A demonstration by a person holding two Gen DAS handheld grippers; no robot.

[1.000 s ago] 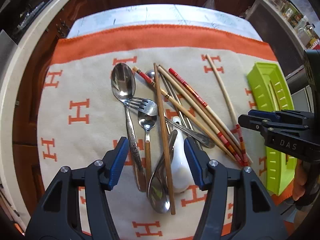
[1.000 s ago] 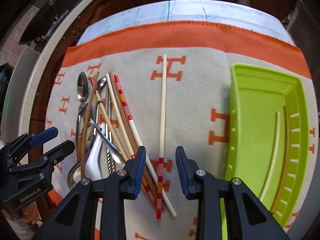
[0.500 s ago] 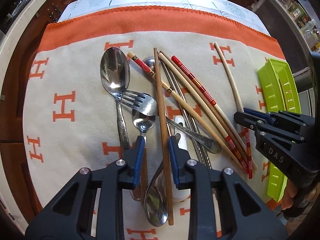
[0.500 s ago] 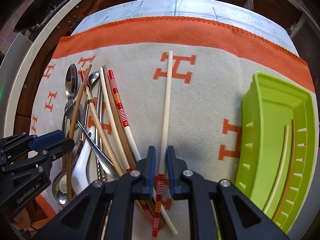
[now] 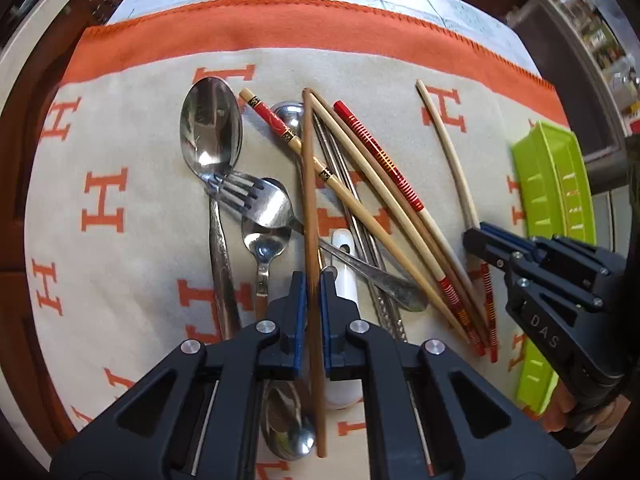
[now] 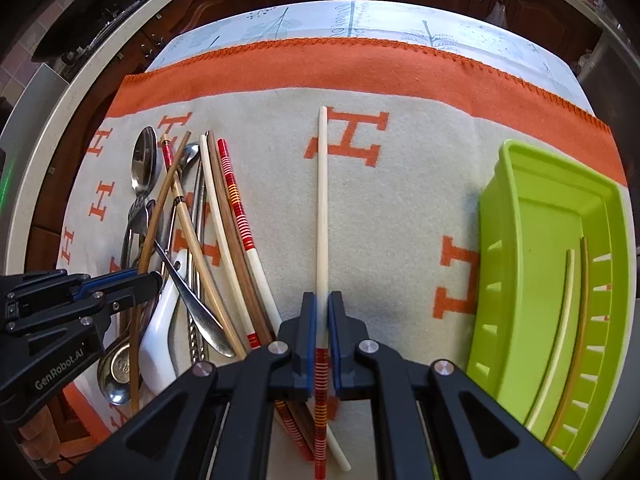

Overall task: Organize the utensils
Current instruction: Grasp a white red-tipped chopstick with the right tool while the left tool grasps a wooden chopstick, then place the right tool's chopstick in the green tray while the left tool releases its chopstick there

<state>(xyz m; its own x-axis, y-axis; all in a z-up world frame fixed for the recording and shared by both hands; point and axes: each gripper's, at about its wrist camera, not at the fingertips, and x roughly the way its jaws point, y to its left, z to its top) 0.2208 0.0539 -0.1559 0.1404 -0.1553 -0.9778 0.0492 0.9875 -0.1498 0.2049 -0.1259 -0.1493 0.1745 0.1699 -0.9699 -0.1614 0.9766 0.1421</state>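
A pile of utensils lies on the cloth: a large spoon (image 5: pixel 210 128), a fork (image 5: pixel 256 200), a white ceramic spoon (image 5: pixel 344 264), metal chopsticks and several wooden ones. My left gripper (image 5: pixel 313 280) is shut on a brown chopstick (image 5: pixel 309 184) that runs straight ahead across the pile. My right gripper (image 6: pixel 322 300) is shut on a pale chopstick with a red striped end (image 6: pixel 322 200), lying apart to the right of the pile. The right gripper (image 5: pixel 476 240) also shows at the pile's right edge, and the left gripper (image 6: pixel 148 278) at the left.
A lime green tray (image 6: pixel 494 240) stands at the right on the beige cloth with orange H marks (image 6: pixel 400 220) and holds a pale chopstick (image 6: pixel 560 320) and a brown one (image 6: pixel 582 320). A hand (image 5: pixel 560 412) holds the right gripper. Dark cabinets surround the table.
Both grippers went from wide open to shut, each moving forward and closing around its chopstick. The utensils in the pile have stayed where they were.
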